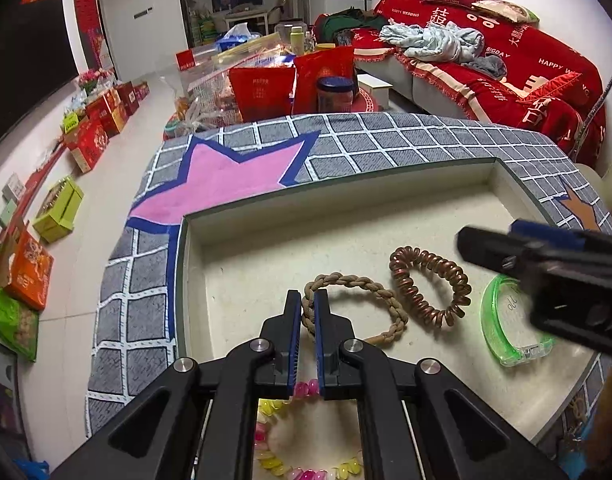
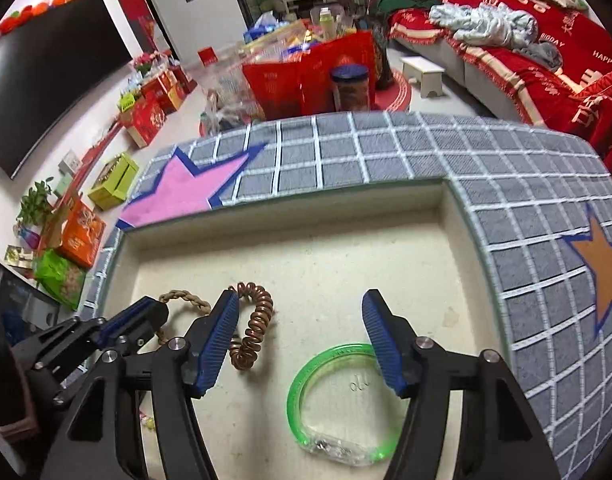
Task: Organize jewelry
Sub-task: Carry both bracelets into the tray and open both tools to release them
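A shallow cream tray (image 1: 242, 256) with a dark green rim lies on a grey checked mat (image 1: 386, 140) with a pink star, and holds the jewelry. The braided tan rope bracelet (image 1: 358, 284) lies at the tray's left-centre; the left hand-held gripper (image 1: 307, 312) is clenched on its near-left loop, blue pads pressing the cord from both sides. Just right of it lies a coppery coiled spiral band (image 1: 430, 284), bent into a rough oval. Further right lies a translucent bright green bangle (image 2: 306, 384) with a clear clasp section, flat on the tray floor. The right hand-held gripper (image 2: 302, 344) hovers above the bangle, released, fingers spread wide. A pastel bead bracelet (image 1: 274, 460) of pink, yellow and white beads lies under the left gripper's body.
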### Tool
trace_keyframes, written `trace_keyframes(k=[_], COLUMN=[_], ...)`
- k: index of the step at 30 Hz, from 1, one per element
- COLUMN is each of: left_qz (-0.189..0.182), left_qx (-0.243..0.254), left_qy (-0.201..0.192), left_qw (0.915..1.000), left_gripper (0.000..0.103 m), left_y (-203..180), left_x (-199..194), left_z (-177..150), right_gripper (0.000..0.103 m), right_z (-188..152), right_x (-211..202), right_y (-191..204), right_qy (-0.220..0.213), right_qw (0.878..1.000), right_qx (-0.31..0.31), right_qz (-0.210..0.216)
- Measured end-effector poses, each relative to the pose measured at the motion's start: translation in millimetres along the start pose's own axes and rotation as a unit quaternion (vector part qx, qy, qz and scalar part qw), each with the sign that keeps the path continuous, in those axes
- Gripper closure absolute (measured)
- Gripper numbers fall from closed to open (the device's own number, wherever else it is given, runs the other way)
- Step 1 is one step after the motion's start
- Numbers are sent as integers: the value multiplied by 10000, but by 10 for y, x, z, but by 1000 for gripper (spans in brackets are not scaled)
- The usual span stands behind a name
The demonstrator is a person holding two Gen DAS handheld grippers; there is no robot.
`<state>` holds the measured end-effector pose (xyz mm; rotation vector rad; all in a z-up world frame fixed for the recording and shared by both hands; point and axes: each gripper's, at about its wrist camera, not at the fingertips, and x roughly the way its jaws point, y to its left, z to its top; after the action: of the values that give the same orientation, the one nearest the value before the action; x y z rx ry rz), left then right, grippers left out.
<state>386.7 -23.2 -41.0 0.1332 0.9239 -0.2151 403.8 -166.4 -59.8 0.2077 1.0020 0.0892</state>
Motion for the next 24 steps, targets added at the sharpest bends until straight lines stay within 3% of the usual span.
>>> trace_keyframes(k=[8,24], left_qz=[135,170], left_qx=[97,52], left_qy=[-105,-195], left_qw=[9998,9997], left_gripper=[80,80], left_y=[-43,-33], left_x=[-69,-140], left_z=[26,49], right_gripper=[35,34], right_z=[-151,-671], right_x=[-491,-1080], right_y=[-183,-587], right_qy=[-331,-453], right_qw=[9989,9942], right_qx=[318,869], right_qz=[130,442])
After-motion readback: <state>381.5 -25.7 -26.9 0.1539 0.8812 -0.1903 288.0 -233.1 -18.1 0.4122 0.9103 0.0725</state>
